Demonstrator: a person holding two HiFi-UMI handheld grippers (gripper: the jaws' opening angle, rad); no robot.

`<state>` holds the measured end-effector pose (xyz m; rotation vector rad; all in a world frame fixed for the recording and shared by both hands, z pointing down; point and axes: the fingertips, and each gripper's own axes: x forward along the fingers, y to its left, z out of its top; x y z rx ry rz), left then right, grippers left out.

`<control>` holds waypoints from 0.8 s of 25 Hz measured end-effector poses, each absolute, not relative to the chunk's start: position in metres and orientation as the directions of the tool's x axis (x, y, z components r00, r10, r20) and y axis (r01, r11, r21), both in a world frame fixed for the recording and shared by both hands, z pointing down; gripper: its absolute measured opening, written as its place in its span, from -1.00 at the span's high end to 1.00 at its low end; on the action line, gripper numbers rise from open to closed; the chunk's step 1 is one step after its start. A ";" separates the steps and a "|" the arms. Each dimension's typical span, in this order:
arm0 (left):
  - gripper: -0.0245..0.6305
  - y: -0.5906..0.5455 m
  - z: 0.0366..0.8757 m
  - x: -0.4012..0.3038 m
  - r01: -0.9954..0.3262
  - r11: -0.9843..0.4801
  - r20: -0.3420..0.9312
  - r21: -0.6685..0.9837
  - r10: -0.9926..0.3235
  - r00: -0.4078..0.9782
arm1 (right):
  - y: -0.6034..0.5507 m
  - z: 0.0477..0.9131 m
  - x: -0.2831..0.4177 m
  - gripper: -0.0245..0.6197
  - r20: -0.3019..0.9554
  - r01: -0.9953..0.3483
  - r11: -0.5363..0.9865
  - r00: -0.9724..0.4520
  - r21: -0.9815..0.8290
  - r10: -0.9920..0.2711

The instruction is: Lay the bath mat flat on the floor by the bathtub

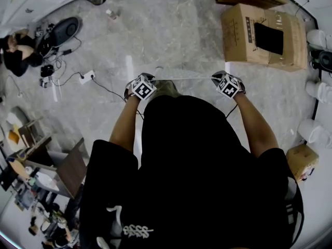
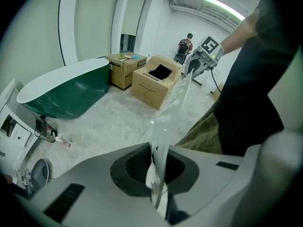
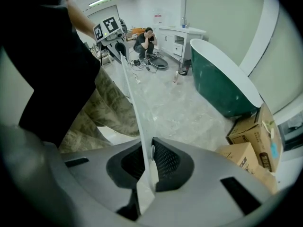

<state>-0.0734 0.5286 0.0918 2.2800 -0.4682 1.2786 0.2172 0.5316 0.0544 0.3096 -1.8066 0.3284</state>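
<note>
You held the thin translucent plastic bath mat off the floor, left gripper and right gripper each clamped on an end (long axis crosswise), the dark-green white-rimmed bathtub ahead.

No legible text — none anywhere

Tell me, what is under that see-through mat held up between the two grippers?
Only marble floor lies below the bath mat, which the left gripper and right gripper pinch by its top edge. From the head view, the person's dark shirt covers its lower part.
</note>
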 end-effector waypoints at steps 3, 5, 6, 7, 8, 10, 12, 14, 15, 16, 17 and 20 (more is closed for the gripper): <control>0.84 0.501 0.090 -0.086 -0.500 -0.837 0.856 0.222 -0.078 0.511 | 0.510 0.055 0.205 0.83 0.973 -0.404 0.913 -0.226 -0.062 -0.035; 0.84 0.482 0.086 -0.095 -0.499 -0.841 0.842 0.208 -0.105 0.528 | 0.494 0.055 0.196 0.83 0.976 -0.415 0.909 -0.213 -0.044 -0.051; 0.84 0.474 0.085 -0.099 -0.498 -0.842 0.835 0.206 -0.114 0.538 | 0.486 0.055 0.192 0.83 0.976 -0.420 0.907 -0.210 -0.036 -0.058; 0.84 0.466 0.087 -0.103 -0.494 -0.845 0.830 0.204 -0.119 0.546 | 0.478 0.054 0.187 0.83 0.976 -0.423 0.906 -0.209 -0.033 -0.062; 0.84 0.458 0.089 -0.107 -0.486 -0.850 0.827 0.201 -0.120 0.550 | 0.471 0.055 0.183 0.83 0.976 -0.423 0.906 -0.208 -0.031 -0.063; 0.84 0.441 0.093 -0.115 -0.473 -0.859 0.826 0.194 -0.117 0.552 | 0.454 0.054 0.175 0.83 0.978 -0.415 0.909 -0.200 -0.026 -0.064; 0.84 0.427 0.098 -0.123 -0.484 -0.852 0.826 0.200 -0.119 0.551 | 0.439 0.053 0.167 0.83 0.979 -0.408 0.913 -0.193 -0.014 -0.071; 0.84 0.415 0.099 -0.131 -0.503 -0.836 0.821 0.219 -0.121 0.558 | 0.427 0.052 0.159 0.83 0.979 -0.406 0.914 -0.186 -0.001 -0.081; 0.84 0.409 0.098 -0.134 -0.512 -0.829 0.815 0.226 -0.126 0.565 | 0.420 0.051 0.155 0.83 0.979 -0.407 0.913 -0.182 0.006 -0.088; 0.84 0.403 0.097 -0.136 -0.520 -0.823 0.809 0.229 -0.137 0.572 | 0.412 0.050 0.152 0.83 0.980 -0.410 0.912 -0.178 0.012 -0.093; 0.84 0.398 0.096 -0.139 -0.528 -0.818 0.803 0.228 -0.149 0.578 | 0.403 0.048 0.149 0.83 0.980 -0.416 0.909 -0.175 0.017 -0.098; 0.84 0.384 0.093 -0.153 -0.564 -0.792 0.785 0.234 -0.188 0.590 | 0.381 0.040 0.136 0.83 0.978 -0.417 0.908 -0.173 0.038 -0.120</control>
